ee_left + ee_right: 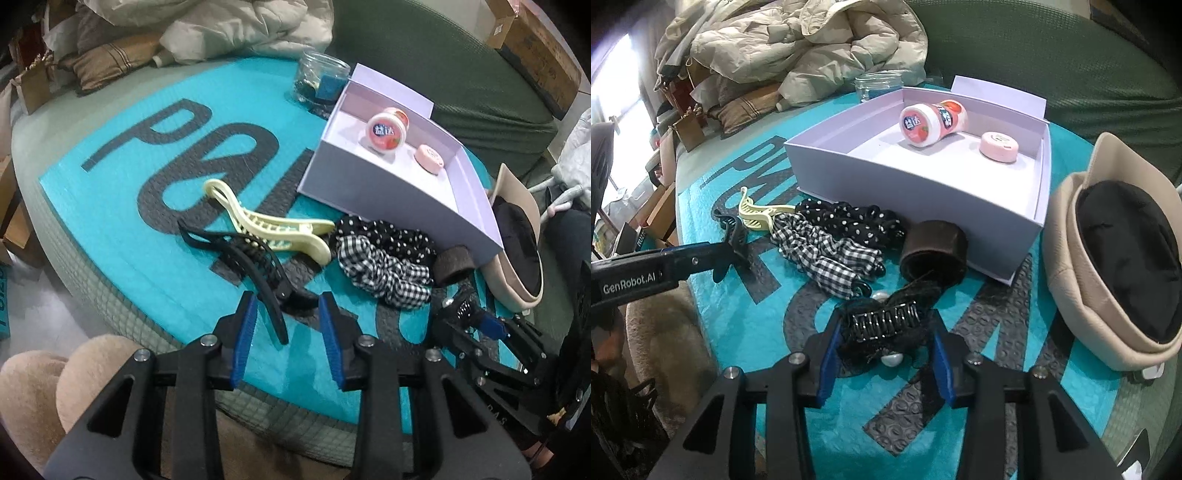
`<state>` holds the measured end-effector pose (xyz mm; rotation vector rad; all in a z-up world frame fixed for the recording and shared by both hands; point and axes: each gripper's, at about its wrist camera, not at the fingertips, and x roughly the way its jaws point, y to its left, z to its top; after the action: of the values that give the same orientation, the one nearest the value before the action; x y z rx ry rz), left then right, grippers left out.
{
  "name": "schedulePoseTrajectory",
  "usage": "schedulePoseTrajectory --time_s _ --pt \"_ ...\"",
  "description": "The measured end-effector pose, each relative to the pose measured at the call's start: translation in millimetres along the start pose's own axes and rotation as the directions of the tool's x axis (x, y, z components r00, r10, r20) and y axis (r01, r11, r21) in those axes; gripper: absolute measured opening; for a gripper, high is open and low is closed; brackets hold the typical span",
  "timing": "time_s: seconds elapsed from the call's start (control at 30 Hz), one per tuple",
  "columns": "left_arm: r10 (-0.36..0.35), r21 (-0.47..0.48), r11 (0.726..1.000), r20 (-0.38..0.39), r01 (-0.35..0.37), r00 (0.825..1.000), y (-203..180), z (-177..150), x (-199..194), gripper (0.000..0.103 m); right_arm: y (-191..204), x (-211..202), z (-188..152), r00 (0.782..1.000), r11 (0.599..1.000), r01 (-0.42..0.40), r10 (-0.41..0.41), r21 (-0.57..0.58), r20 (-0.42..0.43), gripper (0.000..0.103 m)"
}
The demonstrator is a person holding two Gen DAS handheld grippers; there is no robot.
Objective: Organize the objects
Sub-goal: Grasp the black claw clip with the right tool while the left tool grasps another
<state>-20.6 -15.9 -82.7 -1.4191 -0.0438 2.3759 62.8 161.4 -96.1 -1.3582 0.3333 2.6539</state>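
Both claws open around hairclips

My left gripper [286,314] is held low, blue pads [244,332] spread apart. My right gripper [884,339] sits just to its right, jaws likewise parted.

"GenRobot.AI" on left gripper [738,251] arm; big "P" on teal mat [110,221].

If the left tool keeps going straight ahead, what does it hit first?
Most likely the black hair claw, whose near end already sits between the open left tool; the cream hair claw lies beyond. Depth is uncertain.
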Motion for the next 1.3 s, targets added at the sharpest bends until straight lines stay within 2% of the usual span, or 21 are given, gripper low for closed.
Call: schedulePoseTrajectory --time_s 0.1,0.23,0.33,0.47,0.67,0.7,0.73,0.77,0.8,0.87,0.93,1.03,1.3 --pt "0.009 0.002 1.000 0.003 -0.009 1.000 -0.1 2.3 0.5 0.039 -0.6 1.9 0.5 1.000 1.000 -0.001 0.001 0.004 -0.006 0.048" --pt "0.049 -0.017 0.999 0.011 -0.049 0.999 3.1 6.7 3.5 0.050 -3.7 2.9 1.3 1.000 1.000 0.013 -0.013 0.014 -0.008 0.058" --pt "0.081 -0.023 0.996 0.007 -0.081 0.997 3.2 11.7 10.3 0.057 -6.0 4.6 2.3 1.000 1.000 0.021 -0.021 0.018 -0.009 0.061" --pt "0.097 -0.032 0.995 -0.026 -0.098 0.995 3.5 14.9 22.4 0.058 -11.0 8.8 1.9 0.999 0.999 0.038 -0.037 0.030 -0.020 0.065" --pt "0.055 -0.009 0.998 -0.034 -0.056 0.998 0.5 12.3 29.0 0.058 -12.5 13.2 0.1 0.999 0.999 0.039 -0.038 0.037 -0.032 0.066" --pt "0.047 -0.008 0.999 -0.033 -0.047 0.998 0.5 12.0 28.9 0.057 -12.4 12.5 -0.1 0.999 0.998 0.039 -0.038 0.039 -0.028 0.066" --pt "0.038 -0.010 0.999 -0.027 -0.038 0.999 0.8 11.2 28.2 0.052 -12.3 12.2 0.1 0.999 0.999 0.036 -0.035 0.039 -0.024 0.066" --pt "0.034 -0.014 0.999 -0.024 -0.035 0.999 1.1 10.8 27.7 0.041 -11.9 12.1 0.1 0.999 0.999 0.034 -0.033 0.037 -0.020 0.066" --pt "0.027 -0.017 0.999 -0.025 -0.027 0.999 1.7 10.4 27.9 0.038 -11.3 12.0 0.0 0.999 0.999 0.033 -0.033 0.035 -0.018 0.065" --pt "0.018 -0.024 1.000 -0.024 -0.019 1.000 2.9 9.7 27.0 0.027 -9.5 11.5 -0.6 1.000 0.999 0.022 -0.022 0.029 -0.011 0.051" --pt "0.004 -0.033 0.999 -0.029 -0.004 1.000 5.1 7.5 25.7 0.018 -7.5 11.8 -1.0 1.000 1.000 0.018 -0.018 0.023 -0.013 0.046" --pt "-0.011 -0.023 1.000 -0.029 0.010 1.000 3.2 4.6 22.7 0.018 -3.1 10.7 -1.6 1.000 1.000 0.007 -0.007 0.006 -0.010 0.037" --pt "-0.063 -0.041 0.997 -0.041 0.061 0.997 5.2 -0.5 11.5 0.018 8.6 0.6 -1.0 1.000 0.999 -0.013 0.013 -0.034 0.013 0.036"
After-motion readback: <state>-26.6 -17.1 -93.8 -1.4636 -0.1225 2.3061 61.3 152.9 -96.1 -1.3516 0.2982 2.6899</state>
